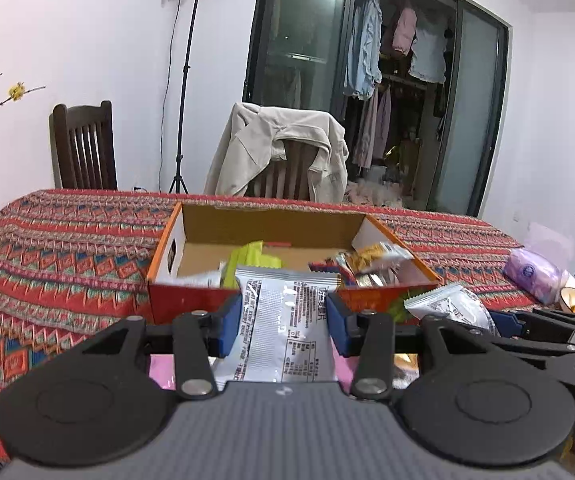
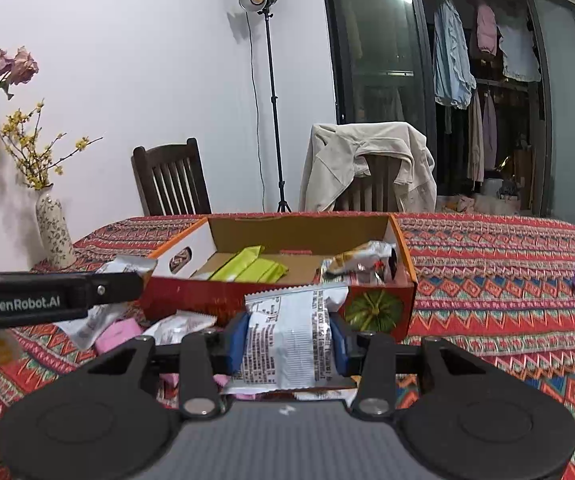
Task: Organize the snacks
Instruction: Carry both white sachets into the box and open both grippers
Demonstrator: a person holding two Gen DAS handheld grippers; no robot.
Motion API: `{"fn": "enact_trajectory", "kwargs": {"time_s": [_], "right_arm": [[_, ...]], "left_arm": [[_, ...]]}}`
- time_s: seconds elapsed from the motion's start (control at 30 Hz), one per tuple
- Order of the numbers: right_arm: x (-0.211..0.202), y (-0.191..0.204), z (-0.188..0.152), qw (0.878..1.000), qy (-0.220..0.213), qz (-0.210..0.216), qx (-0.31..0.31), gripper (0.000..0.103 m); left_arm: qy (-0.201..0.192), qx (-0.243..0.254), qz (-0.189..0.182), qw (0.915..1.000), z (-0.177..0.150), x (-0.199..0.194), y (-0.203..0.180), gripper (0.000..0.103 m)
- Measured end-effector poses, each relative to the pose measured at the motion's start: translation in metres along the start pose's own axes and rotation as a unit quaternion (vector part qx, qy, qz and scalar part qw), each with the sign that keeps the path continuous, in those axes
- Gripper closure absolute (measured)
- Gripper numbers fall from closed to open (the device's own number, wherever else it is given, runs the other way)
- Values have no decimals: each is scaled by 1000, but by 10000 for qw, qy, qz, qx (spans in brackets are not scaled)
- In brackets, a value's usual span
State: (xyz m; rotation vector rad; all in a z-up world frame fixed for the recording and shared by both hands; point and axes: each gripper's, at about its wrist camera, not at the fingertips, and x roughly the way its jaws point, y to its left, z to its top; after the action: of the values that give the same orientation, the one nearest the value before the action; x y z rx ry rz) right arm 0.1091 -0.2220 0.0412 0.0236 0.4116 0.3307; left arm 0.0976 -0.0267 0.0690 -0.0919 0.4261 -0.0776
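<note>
An open cardboard box (image 1: 191,224) with orange and red sides stands on the patterned tablecloth; it also shows in the right wrist view as the box (image 2: 295,228). Inside lie green packets (image 1: 247,258) (image 2: 253,266) and silver-orange packets (image 1: 371,258) (image 2: 361,264). My left gripper (image 1: 283,316) is shut on a silver snack packet (image 1: 285,320), held in front of the box's near wall. My right gripper (image 2: 287,338) is shut on another silver snack packet (image 2: 287,340), also just short of the box. The right gripper's packet (image 1: 445,304) shows at the right of the left view.
Loose silver and pink packets (image 2: 119,332) lie on the cloth left of the box. A flowered vase (image 2: 53,232) stands at the table's far left, a purple tissue pack (image 1: 531,274) at the right. Two chairs, one with a jacket (image 1: 279,148), and a lamp stand are behind the table.
</note>
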Motion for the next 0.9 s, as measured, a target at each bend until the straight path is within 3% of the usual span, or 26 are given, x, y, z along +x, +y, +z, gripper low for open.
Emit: {"fn": "enact_trajectory", "kwargs": {"time_s": [0.57,0.9], "right_arm": [[76,-15,67,9990,-150,-373,-177,62],[118,-21,85,9985,-218,-485,-142,62]], "left_arm": [[-240,-42,110,9996,69,77,13,58],[-140,-239,175,9995,82,123,19,58]]}}
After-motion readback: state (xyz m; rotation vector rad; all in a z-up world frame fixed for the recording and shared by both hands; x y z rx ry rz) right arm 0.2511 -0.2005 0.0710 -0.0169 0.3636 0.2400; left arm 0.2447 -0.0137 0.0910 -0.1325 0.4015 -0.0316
